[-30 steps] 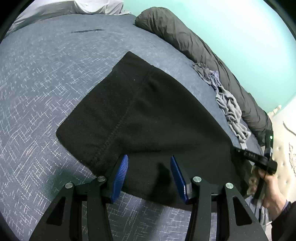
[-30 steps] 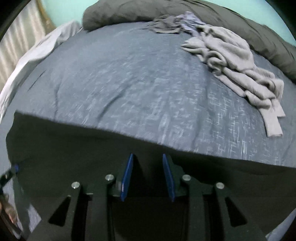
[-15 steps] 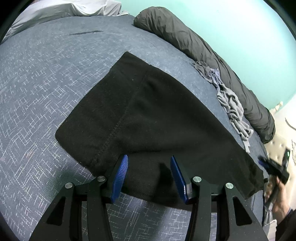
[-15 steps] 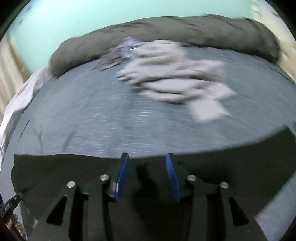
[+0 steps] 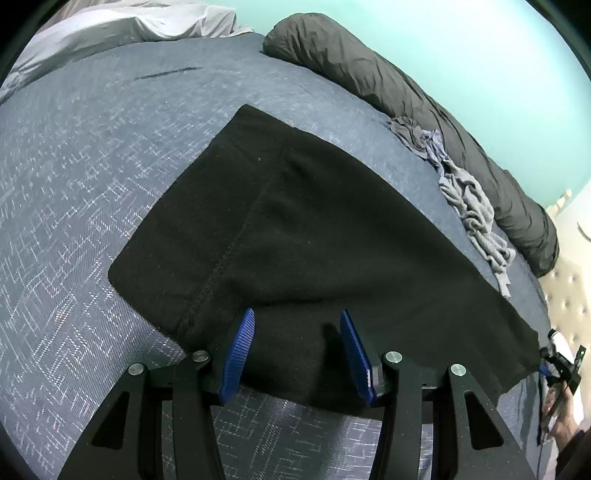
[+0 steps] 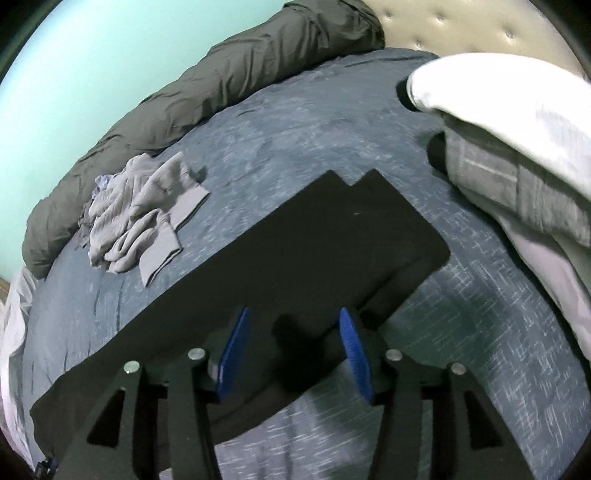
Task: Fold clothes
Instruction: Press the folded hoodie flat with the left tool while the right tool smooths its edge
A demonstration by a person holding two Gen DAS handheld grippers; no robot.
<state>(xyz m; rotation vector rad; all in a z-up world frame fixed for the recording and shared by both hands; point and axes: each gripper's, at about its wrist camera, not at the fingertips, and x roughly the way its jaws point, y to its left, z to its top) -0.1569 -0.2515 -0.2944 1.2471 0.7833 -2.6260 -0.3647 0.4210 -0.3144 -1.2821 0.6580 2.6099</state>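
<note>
— Left gripper [image 5: 297, 339]: how do its jaws stand?
— Parted, blue pads apart, nothing pinched. It tilts down over the near edge of the black garment [image 5: 295, 236], and that hem lies between the pads without being pressed.
— And the right gripper [image 6: 291, 343]?
— Its jaws have just been opening; they now stand apart over the same black cloth, which runs under them but is not clamped. It too points downward at the bed.
— Which way does the garment run?
— Flat on the blue-grey patterned bedspread [image 5: 74, 177], a long folded strip. In the left wrist view its long axis goes from the near right, beside the person's hand [image 5: 563, 417] that carries the other gripper, up to a far corner at upper left; a stitched seam crosses it near the left end. In the right wrist view its far end shows a small stepped notch.
— Beyond it?
— A crumpled grey garment [image 6: 140, 218] lies apart from it on the bedspread, just beside the rolled dark grey duvet [image 6: 221, 85] along the turquoise wall [image 5: 461, 48] — and pale bedding [image 6: 517, 147] is heaped at the right, near the tufted headboard [image 6: 461, 26].
</note>
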